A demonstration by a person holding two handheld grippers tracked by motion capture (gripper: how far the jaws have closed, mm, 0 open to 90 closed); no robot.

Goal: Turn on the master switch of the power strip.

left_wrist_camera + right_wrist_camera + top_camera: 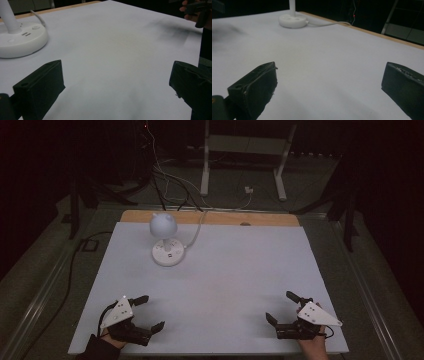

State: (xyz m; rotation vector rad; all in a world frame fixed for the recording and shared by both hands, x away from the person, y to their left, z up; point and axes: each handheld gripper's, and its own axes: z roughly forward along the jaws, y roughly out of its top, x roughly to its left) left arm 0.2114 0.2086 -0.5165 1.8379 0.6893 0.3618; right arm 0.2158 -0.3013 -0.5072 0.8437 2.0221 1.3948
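In the high view, the left gripper (148,312) and the right gripper (280,307) are seen resting low at the near edge of the counter (230,270), one toward each near corner, well apart from each other; the jaws of both are spread wide and nothing is held between them. The white desk lamp (166,242) is found toward the far left of the counter, its round head above a round base, with its white cable (196,231) led off over the far edge. The work is judged to be at its very start, with the lamp untouched and the reach toward it not yet begun. In the left gripper view, the released jaws are seen framing bare white surface, and the lamp's base (21,41) lies ahead and to the left, with its stem and small buttons visible; the other hand (190,11) is glimpsed at the far right. In the right gripper view, the jaws are likewise parted over bare surface, and the lamp's base (292,20) is seen far off. A forward reach across the counter is judged to be called for next, likely by the nearer left gripper.
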